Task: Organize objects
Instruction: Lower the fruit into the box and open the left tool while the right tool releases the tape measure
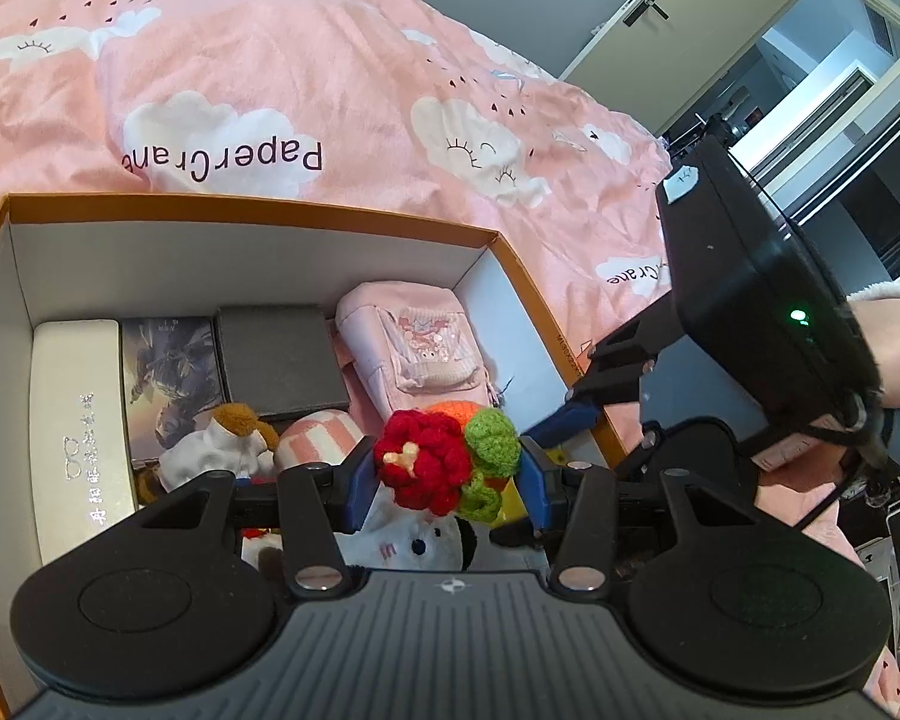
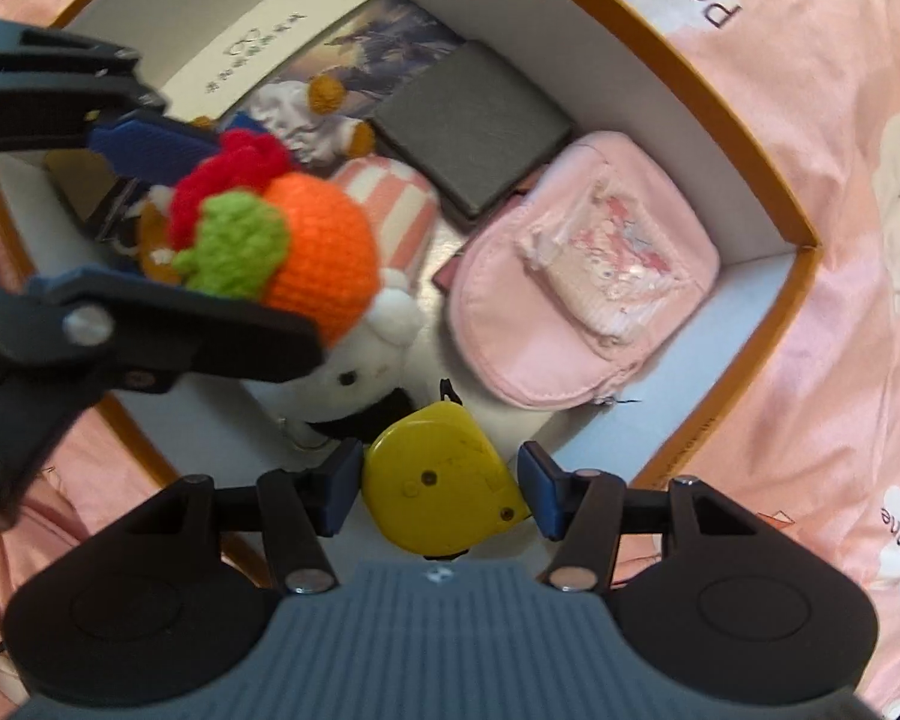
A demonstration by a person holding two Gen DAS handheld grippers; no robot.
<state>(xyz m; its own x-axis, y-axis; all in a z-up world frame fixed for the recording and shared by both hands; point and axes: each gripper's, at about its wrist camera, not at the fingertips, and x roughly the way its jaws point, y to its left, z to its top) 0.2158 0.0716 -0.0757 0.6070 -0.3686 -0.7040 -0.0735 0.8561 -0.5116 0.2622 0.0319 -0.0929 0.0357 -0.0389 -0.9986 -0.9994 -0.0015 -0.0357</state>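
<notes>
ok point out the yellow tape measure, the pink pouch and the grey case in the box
yellow tape measure [image 2: 435,483], right wrist view, middle of its flat face
pink pouch [image 2: 576,276], right wrist view, front pocket
grey case [image 1: 282,357], left wrist view, top face

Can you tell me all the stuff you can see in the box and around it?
box: one, orange rim, white inside, on the bedspread
bedspread: one, pink with clouds
pouch: one, pink, in box
grey case: one, in box
white case: one, along box wall
white plush: one, in box
crochet toy: one, red, green, orange, in left tool
tape measure: one, yellow, in right tool
</notes>
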